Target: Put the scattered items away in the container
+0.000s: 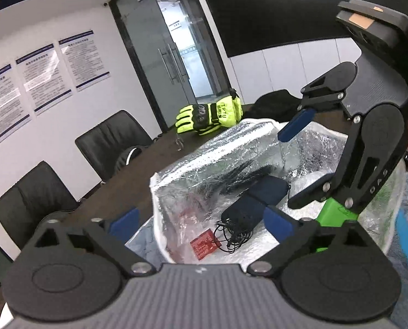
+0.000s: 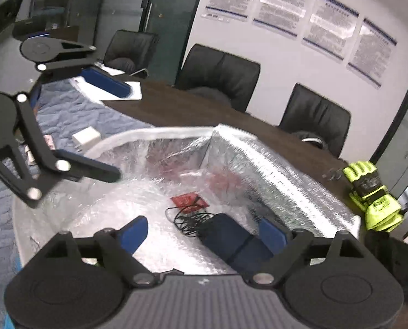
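A silver foil-lined container (image 1: 204,161) (image 2: 272,170) stands open on a dark table. On its floor lie a navy pouch (image 1: 258,200) (image 2: 231,238), a tangled black cable (image 1: 231,235) (image 2: 190,219) and a red card (image 1: 204,244) (image 2: 189,198). My left gripper (image 1: 201,223) (image 2: 123,131) hangs open over the container with nothing between its blue pads. Over the container's other side, my right gripper (image 2: 204,234) (image 1: 300,161) is open and empty too. Outside the container, a white charger block (image 2: 86,138) rests on a blue mat (image 2: 80,115).
A neon yellow glove (image 1: 212,115) (image 2: 371,192) lies on the table (image 2: 190,104) beyond the container. A black cloth item (image 1: 275,104) sits behind it. Black chairs (image 2: 220,74) line the far table edge. White paper (image 2: 116,93) lies past the mat.
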### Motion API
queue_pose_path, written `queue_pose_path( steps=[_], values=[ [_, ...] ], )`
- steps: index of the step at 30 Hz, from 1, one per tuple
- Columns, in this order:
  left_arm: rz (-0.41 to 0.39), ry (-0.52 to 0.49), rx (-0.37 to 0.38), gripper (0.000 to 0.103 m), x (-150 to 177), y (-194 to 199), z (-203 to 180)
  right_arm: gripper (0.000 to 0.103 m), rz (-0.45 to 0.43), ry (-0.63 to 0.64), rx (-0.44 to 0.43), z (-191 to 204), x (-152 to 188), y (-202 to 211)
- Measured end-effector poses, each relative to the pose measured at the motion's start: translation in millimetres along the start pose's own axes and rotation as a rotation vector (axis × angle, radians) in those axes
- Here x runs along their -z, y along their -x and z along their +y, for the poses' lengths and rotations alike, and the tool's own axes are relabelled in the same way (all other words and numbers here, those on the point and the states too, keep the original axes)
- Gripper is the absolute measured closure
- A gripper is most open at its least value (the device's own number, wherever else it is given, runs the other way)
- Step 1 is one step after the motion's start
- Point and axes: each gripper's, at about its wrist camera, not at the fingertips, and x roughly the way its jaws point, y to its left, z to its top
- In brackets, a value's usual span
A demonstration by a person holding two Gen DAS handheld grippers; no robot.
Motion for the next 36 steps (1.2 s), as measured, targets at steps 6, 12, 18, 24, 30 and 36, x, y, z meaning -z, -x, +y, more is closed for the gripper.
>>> queue_pose_path(
  steps=[6,12,18,24,30,36],
  values=[
    [0.014,0.276,-0.15,0.0,2,68,5,0.007,-0.063,-0.129,0.054,16,-17,40],
    [0.0,0.51,-0.241,0.0,66,168,-8,0.0,-0.232,-0.154,-0.088,84,5,103],
    [0.159,0.729,-0.382,0.0,155,205,-33,0.0,-0.306,-0.252,-0.134,173,27,100],
    [0.23,0.957,-0.559,0.0,246,232,-41,0.0,-0.232,-0.325,-0.097,250,62,47],
    [0.296,0.985,-0.605,0.0,280,225,-56,0.0,-0.072,-0.425,-0.098,284,85,1],
    [0.364,0.787,-0.659,0.0,284,199,-80,0.0,-0.035,-0.415,-0.028,304,101,-24]
  ],
)
